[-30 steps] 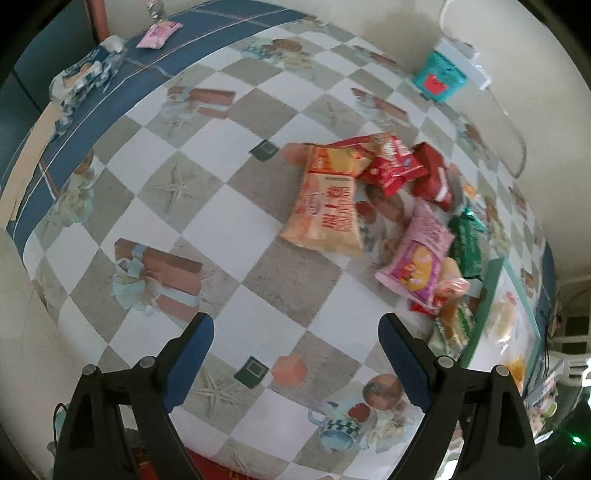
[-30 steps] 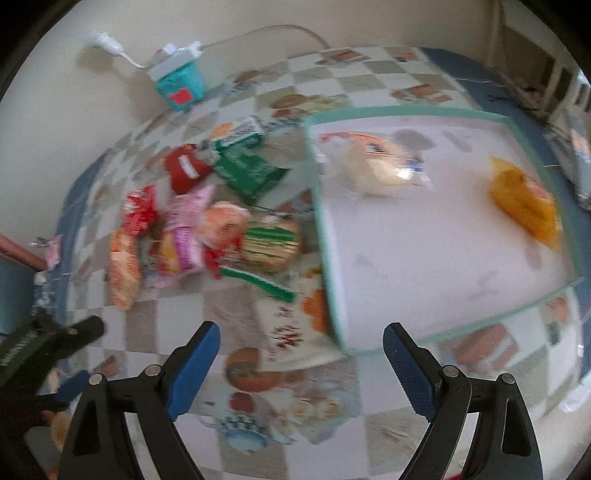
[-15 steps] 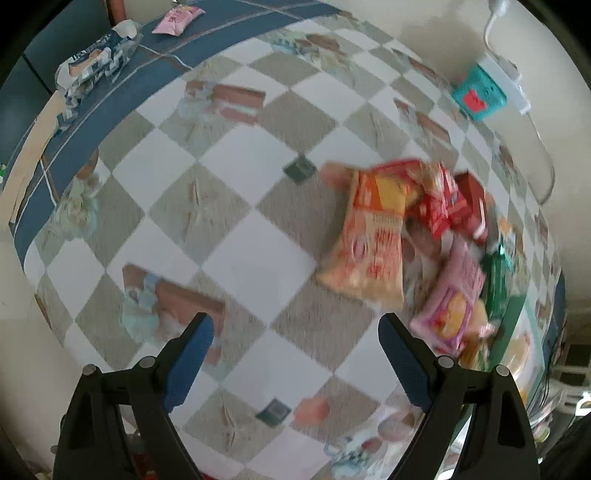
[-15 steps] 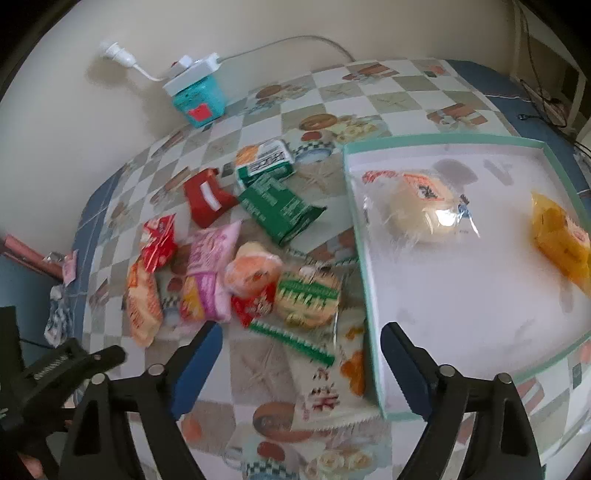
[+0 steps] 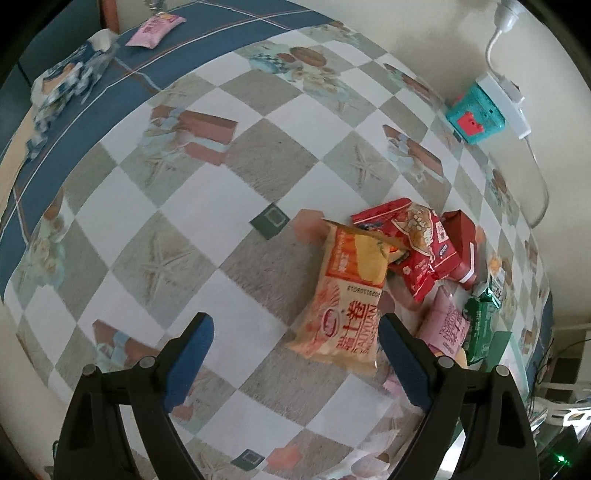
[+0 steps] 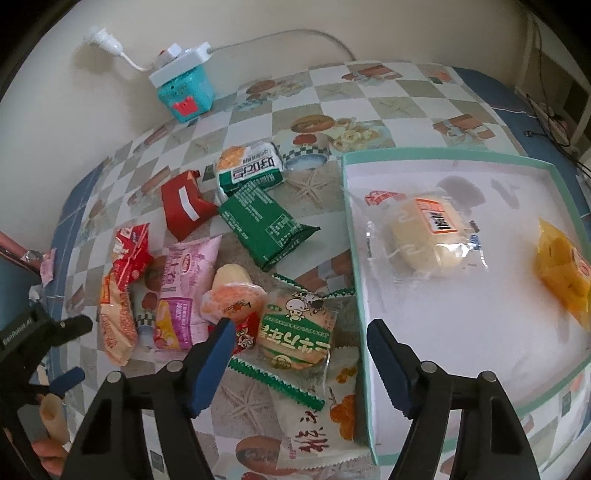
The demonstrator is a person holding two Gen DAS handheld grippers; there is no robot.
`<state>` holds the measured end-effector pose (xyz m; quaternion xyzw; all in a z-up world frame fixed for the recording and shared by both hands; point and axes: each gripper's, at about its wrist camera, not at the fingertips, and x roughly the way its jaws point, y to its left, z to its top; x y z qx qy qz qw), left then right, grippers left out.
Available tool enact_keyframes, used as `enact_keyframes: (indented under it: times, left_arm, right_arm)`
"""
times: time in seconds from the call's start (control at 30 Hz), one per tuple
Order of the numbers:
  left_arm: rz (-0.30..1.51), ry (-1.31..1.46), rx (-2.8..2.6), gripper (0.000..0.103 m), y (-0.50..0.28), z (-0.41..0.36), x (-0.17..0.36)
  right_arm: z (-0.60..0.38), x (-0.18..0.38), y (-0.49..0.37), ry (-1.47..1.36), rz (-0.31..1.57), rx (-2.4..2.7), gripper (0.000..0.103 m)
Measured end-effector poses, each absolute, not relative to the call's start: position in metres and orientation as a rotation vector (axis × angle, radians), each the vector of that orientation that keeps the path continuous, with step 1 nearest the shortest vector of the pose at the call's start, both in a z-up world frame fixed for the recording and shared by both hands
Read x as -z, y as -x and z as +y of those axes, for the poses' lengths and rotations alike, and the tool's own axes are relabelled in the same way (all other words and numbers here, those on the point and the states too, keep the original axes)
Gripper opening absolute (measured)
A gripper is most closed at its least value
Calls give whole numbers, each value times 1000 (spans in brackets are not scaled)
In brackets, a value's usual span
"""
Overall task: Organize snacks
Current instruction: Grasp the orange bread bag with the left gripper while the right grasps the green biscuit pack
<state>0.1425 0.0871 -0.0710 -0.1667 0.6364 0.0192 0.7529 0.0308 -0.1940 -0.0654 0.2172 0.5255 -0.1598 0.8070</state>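
A heap of snack packs lies on the chequered tablecloth. In the left wrist view my left gripper (image 5: 295, 354) stands open above the cloth, its right finger beside the long orange bag (image 5: 351, 295); nothing is between its fingers. Behind that bag lie a red bag (image 5: 421, 247) and a pink pack (image 5: 447, 325). In the right wrist view my right gripper (image 6: 303, 363) is closing over a round green-and-white pack (image 6: 295, 332); the pads do not touch it. The white tray (image 6: 461, 155) with a teal rim holds a wrapped bun (image 6: 428, 236) and an orange pack (image 6: 565, 269).
A teal box (image 6: 184, 92) with a white power strip and cord stands by the wall. Two green packs (image 6: 266, 225) and a dark red pack (image 6: 181, 206) lie behind the heap. A pink packet (image 5: 155, 26) and a crumpled wrapper (image 5: 66, 85) lie on the blue border.
The left gripper drifted toward the orange bag, which now lies at its right finger. The right gripper moved from the tray's edge to over the snack heap, and its jaws narrowed.
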Motion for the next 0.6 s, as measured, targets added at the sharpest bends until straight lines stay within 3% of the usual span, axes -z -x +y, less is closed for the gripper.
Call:
enact_keyframes:
  times: [0.6]
  left_arm:
    - [1414, 282, -50, 91, -172, 67, 94]
  right_arm:
    - [-190, 57, -45, -407, 1114, 338, 69]
